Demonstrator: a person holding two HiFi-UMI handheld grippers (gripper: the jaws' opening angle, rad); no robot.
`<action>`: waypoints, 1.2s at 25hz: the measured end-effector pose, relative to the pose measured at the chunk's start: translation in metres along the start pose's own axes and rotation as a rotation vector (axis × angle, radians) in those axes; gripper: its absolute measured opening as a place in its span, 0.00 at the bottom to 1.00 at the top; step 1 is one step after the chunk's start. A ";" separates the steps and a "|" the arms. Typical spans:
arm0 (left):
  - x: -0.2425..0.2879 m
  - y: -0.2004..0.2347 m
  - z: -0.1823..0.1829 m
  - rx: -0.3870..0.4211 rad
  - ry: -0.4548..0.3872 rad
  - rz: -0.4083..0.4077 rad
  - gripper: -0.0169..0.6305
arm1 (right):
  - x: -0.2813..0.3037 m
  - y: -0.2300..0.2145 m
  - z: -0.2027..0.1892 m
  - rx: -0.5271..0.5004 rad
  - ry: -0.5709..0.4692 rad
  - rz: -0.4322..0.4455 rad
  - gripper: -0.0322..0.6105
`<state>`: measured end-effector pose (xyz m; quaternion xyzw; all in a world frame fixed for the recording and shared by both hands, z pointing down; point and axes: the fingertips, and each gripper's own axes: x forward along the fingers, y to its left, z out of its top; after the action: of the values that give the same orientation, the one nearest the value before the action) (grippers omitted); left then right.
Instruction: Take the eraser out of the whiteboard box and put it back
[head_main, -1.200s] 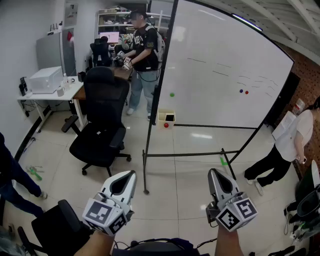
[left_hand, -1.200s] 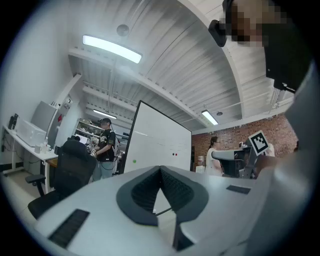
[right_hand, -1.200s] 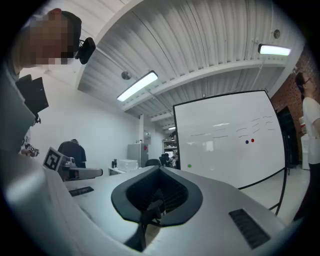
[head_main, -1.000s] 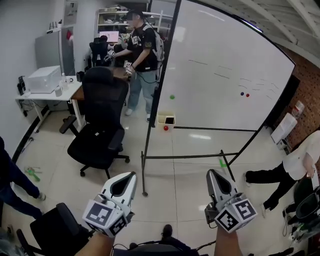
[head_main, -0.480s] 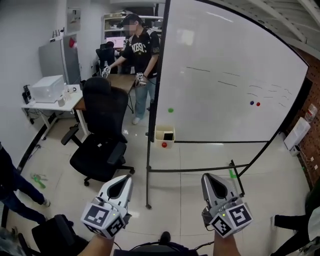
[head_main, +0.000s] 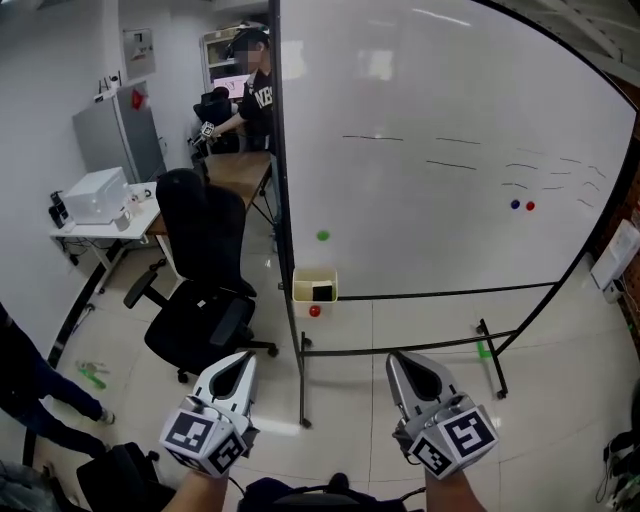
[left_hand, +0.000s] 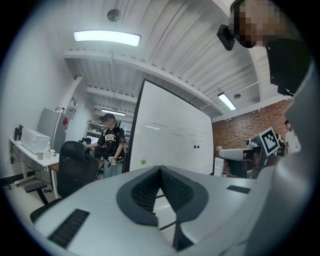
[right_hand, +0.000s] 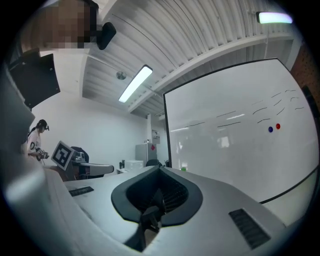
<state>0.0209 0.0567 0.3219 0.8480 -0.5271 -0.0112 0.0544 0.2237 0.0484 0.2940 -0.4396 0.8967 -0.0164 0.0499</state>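
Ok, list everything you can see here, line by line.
whiteboard: one, white with a black frame, centre and right
box: one, cream, at the board's lower left corner
dark item: one, black, in the box, probably the eraser
magnets: four; green above the box, red below it, blue and red at the right
office chair: one, black, left of the board
white desk: one, far left
person: one, black shirt, beyond the board's left edge
left gripper: grey, bottom left, shut, empty
right gripper: grey, bottom right, shut, empty
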 end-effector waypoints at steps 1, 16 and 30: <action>0.008 0.001 0.002 0.002 0.002 -0.001 0.06 | 0.006 -0.006 0.000 0.004 0.000 0.005 0.05; 0.090 0.118 0.004 -0.012 0.004 -0.107 0.06 | 0.137 -0.023 -0.024 0.021 0.012 -0.092 0.05; 0.155 0.210 0.006 -0.023 0.016 -0.262 0.06 | 0.242 -0.033 -0.035 -0.020 0.055 -0.238 0.05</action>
<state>-0.0982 -0.1750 0.3439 0.9089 -0.4113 -0.0175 0.0665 0.0988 -0.1641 0.3128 -0.5426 0.8394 -0.0255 0.0186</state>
